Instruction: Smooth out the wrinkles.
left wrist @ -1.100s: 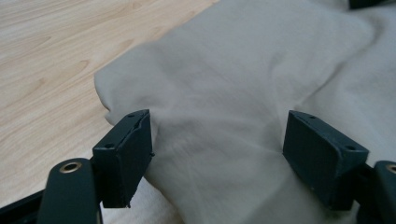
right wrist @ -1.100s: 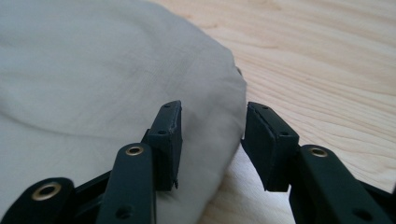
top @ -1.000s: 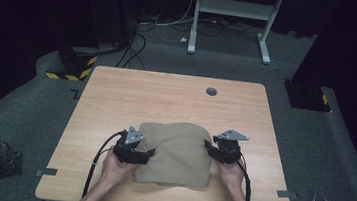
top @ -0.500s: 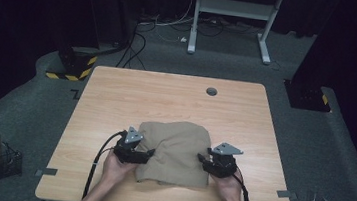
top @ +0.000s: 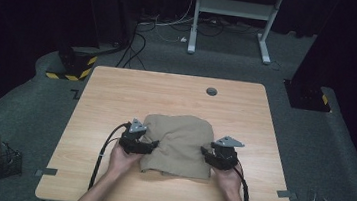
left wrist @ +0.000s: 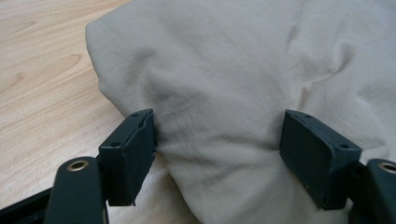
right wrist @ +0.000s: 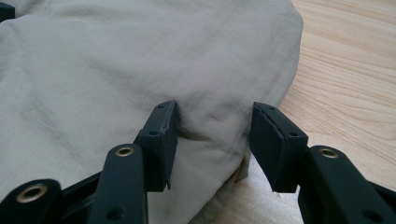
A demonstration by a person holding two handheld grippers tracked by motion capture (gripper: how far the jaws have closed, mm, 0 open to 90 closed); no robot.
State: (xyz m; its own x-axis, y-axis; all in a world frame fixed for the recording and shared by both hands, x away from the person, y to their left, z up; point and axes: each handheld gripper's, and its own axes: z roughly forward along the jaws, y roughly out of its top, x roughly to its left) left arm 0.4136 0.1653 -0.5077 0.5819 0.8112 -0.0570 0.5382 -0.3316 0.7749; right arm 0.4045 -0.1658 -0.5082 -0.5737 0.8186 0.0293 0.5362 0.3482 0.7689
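The left gripper [top: 154, 144] stands with jaws spread wide at the left side of a folded beige cloth [top: 178, 143], a bulge of fabric between its pads [left wrist: 135, 149]. The right gripper [top: 205, 151], whose jaws have just been opening, straddles a fold at the cloth's right side with its pads [right wrist: 161, 140] apart. The cloth lies on the wooden table [top: 112, 93], near the front edge and about midway between its left and right edges.

A wooden table [top: 116, 99] carries a folded beige cloth [top: 178, 143] near its front edge (slightly rumpled), with a small dark round disc [top: 211, 91] well apart, near the far edge.
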